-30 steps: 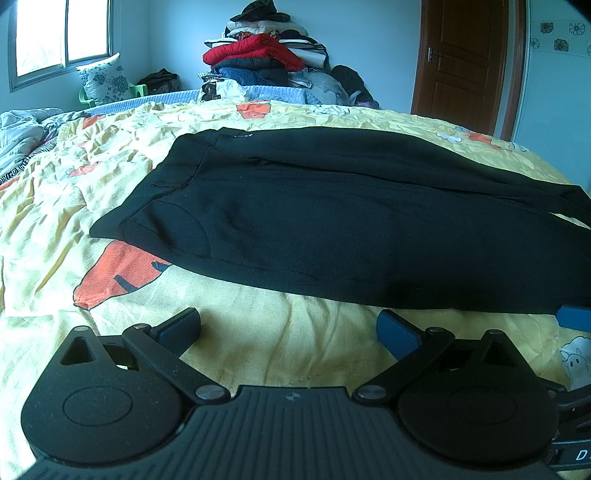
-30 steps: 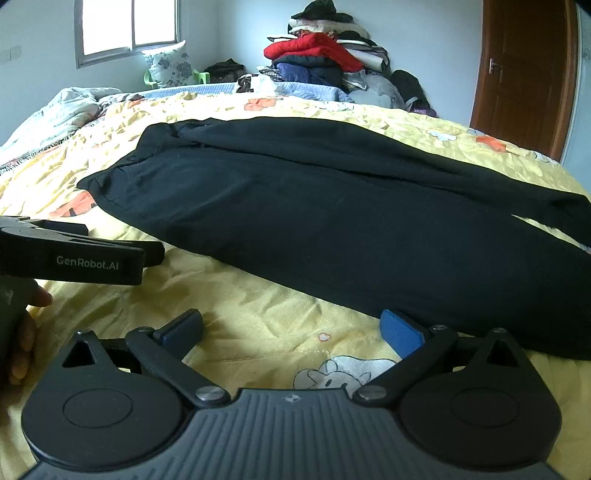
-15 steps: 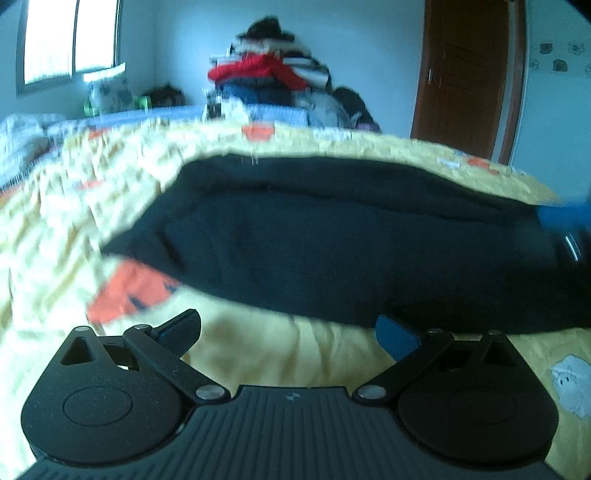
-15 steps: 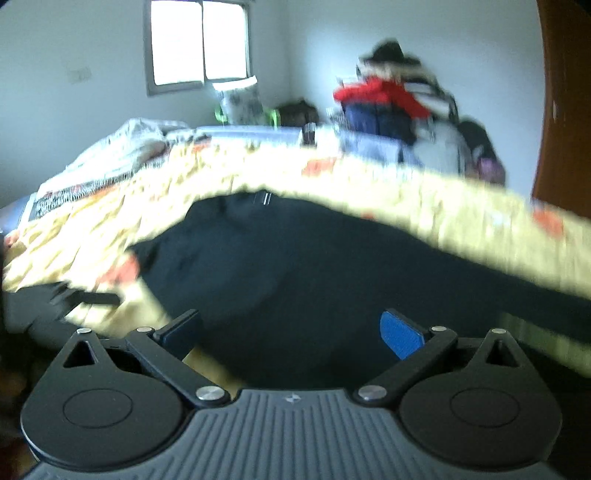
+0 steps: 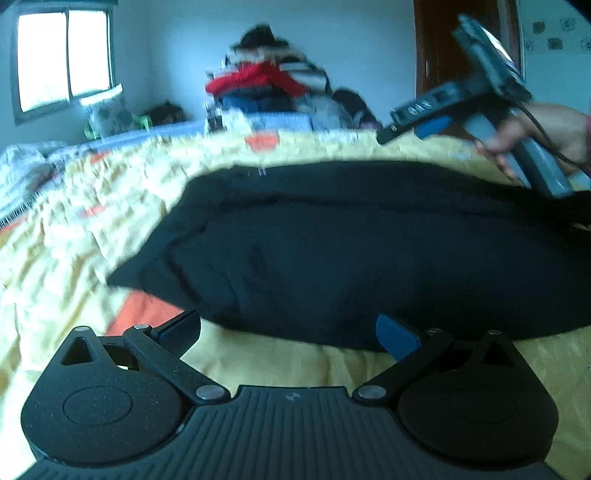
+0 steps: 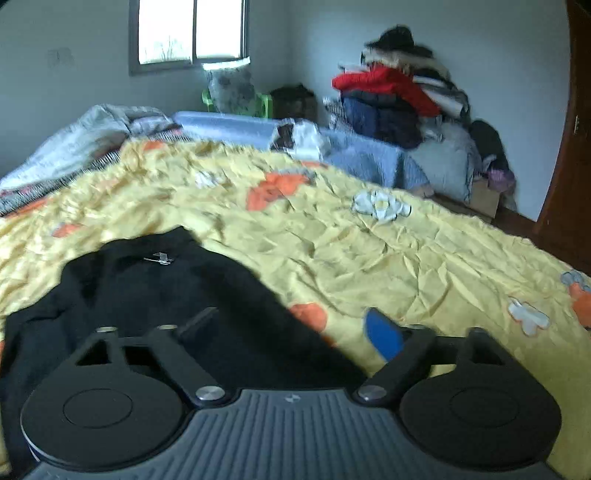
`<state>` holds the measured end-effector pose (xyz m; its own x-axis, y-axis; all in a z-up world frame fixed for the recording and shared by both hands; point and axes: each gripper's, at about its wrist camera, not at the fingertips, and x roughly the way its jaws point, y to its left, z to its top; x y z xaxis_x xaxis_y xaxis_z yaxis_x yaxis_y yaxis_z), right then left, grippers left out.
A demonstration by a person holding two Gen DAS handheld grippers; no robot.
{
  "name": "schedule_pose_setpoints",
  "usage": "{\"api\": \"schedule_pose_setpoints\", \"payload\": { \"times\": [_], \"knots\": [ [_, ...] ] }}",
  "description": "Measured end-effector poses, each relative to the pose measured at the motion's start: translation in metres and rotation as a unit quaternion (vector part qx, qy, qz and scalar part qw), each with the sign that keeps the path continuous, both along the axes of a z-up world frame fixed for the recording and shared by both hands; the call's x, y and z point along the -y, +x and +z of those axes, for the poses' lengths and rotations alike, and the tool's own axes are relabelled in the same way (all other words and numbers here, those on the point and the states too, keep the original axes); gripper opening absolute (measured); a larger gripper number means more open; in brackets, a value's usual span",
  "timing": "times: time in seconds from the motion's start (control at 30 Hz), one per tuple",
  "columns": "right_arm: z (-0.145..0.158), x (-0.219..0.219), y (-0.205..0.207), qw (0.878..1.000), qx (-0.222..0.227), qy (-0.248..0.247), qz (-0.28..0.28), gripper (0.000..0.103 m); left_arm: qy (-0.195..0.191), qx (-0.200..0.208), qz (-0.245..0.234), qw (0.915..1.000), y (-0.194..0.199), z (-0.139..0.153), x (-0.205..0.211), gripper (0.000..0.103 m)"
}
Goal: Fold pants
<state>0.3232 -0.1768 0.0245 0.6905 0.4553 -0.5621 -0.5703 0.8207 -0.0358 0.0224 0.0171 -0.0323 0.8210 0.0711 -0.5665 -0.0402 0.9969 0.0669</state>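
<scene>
Black pants (image 5: 351, 251) lie spread flat across a yellow bedspread (image 5: 92, 229), waistband to the left. My left gripper (image 5: 288, 334) is open and empty, just short of the pants' near edge. In the left wrist view my right gripper (image 5: 424, 122) hangs in the air above the far right part of the pants, held by a hand. In the right wrist view the pants (image 6: 155, 295) fill the lower left, and my right gripper (image 6: 291, 328) is open and empty above their far edge.
A pile of clothes (image 6: 399, 96) stands against the far wall beyond the bed. A window (image 6: 188, 31) is at the left, a brown door (image 5: 454, 48) at the right. Crumpled bedding (image 6: 74, 136) lies at the bed's far left.
My right gripper has lifted and swung over the pants toward their far side. My left gripper has moved a little closer to the pants' near edge. Both stay open.
</scene>
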Motion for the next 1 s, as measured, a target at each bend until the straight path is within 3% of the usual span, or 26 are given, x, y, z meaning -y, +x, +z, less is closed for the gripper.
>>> {"api": "schedule_pose_setpoints", "payload": {
  "times": [0.07, 0.2, 0.3, 0.33, 0.37, 0.43, 0.5, 0.63, 0.77, 0.87, 1.0],
  "knots": [
    [-0.01, -0.009, 0.021, 1.0, -0.025, -0.013, 0.009, 0.066, -0.022, -0.013, 0.001, 0.9997, 0.004, -0.003, -0.007, 0.103],
    [-0.031, -0.019, 0.045, 0.996, -0.065, -0.042, 0.033, 0.066, -0.068, -0.019, 0.002, 0.9975, 0.005, -0.006, -0.022, 0.103],
    [-0.045, -0.021, 0.057, 0.993, -0.096, -0.043, 0.061, 0.066, -0.066, -0.02, 0.001, 0.9976, 0.004, -0.007, -0.023, 0.103],
    [-0.047, -0.02, 0.057, 0.993, -0.094, -0.037, 0.067, 0.059, -0.065, -0.02, 0.001, 0.9977, 0.005, -0.007, -0.023, 0.103],
    [-0.046, -0.019, 0.057, 0.992, -0.093, -0.03, 0.078, 0.036, -0.065, -0.02, 0.001, 0.9977, 0.004, -0.007, -0.023, 0.103],
    [-0.044, -0.019, 0.05, 0.992, -0.084, -0.027, 0.086, 0.01, -0.069, -0.018, 0.001, 0.9975, 0.003, -0.006, -0.024, 0.103],
    [-0.043, -0.025, 0.037, 0.993, -0.052, -0.055, 0.094, 0.008, -0.072, -0.018, 0.002, 0.9972, 0.002, -0.003, -0.025, 0.102],
    [-0.034, -0.04, -0.01, 0.985, 0.056, -0.119, 0.115, 0.007, -0.07, -0.024, 0.012, 0.9972, 0.019, 0.019, -0.038, 0.099],
    [-0.025, -0.053, -0.066, 0.961, 0.163, -0.172, 0.145, 0.007, -0.101, 0.01, 0.027, 0.9944, 0.043, 0.052, -0.063, 0.101],
    [-0.023, -0.056, -0.106, 0.943, 0.203, -0.196, 0.175, 0.007, -0.158, 0.013, 0.038, 0.9866, 0.068, 0.068, -0.084, 0.101],
    [-0.032, -0.057, -0.153, 0.924, 0.227, -0.22, 0.215, 0.007, -0.269, 0.004, 0.033, 0.9626, 0.099, 0.07, -0.106, 0.101]
  ]
}}
